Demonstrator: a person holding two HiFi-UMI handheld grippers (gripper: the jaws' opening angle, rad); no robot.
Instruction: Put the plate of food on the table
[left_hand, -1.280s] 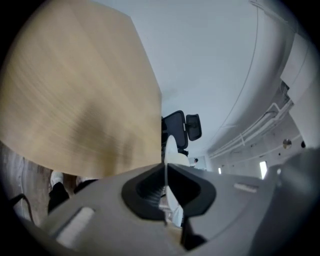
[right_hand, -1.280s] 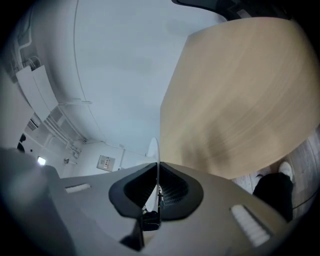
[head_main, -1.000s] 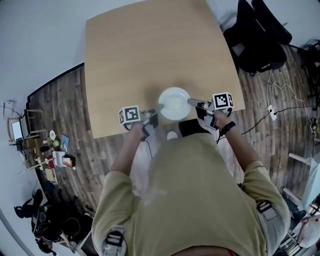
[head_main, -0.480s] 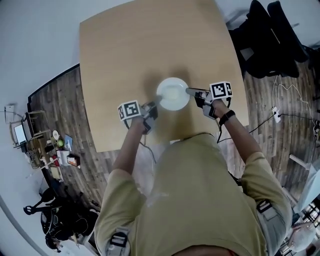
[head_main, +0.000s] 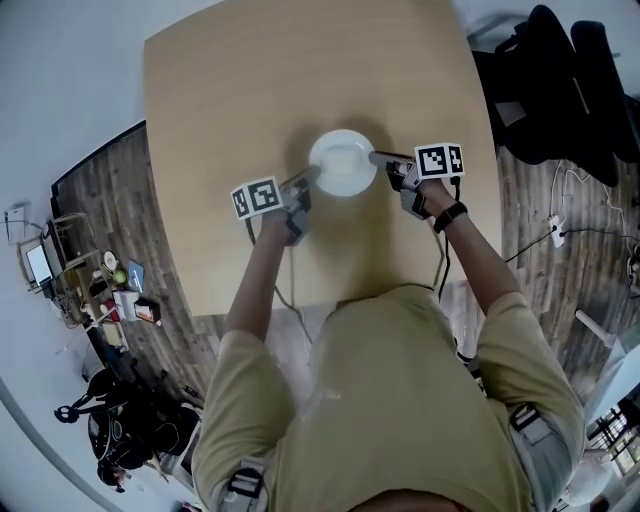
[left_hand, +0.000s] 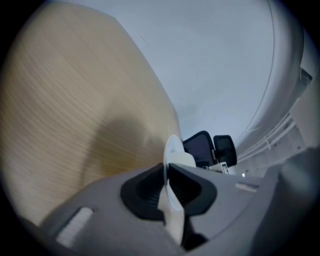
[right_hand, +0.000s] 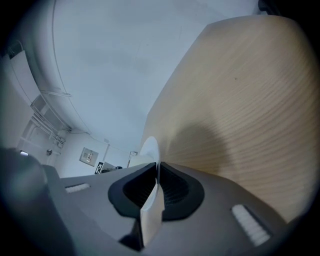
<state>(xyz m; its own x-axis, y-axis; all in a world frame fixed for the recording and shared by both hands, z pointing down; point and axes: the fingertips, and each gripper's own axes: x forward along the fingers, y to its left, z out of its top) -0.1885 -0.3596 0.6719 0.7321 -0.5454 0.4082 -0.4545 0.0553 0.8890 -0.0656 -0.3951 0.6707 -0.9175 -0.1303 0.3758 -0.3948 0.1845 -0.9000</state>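
A white plate (head_main: 342, 163) is held over the middle of the light wooden table (head_main: 250, 70) and casts a shadow on it. The food on it does not show clearly. My left gripper (head_main: 305, 181) is shut on the plate's left rim (left_hand: 173, 149); in the left gripper view the thin white edge sits pinched between the dark pads (left_hand: 150, 187). My right gripper (head_main: 378, 157) is shut on the opposite rim (right_hand: 149, 149), which is likewise squeezed between its pads (right_hand: 172, 187). Whether the plate touches the tabletop, I cannot tell.
A black chair (head_main: 560, 80) stands off the table's right side, with cables (head_main: 560, 225) on the wooden floor below it. A cluttered shelf (head_main: 110, 290) sits at the left. The tabletop (right_hand: 250, 100) stretches beyond the plate.
Both grippers have carried the plate away from the near edge of the table toward its middle. The person's arms now reach farther over the tabletop.
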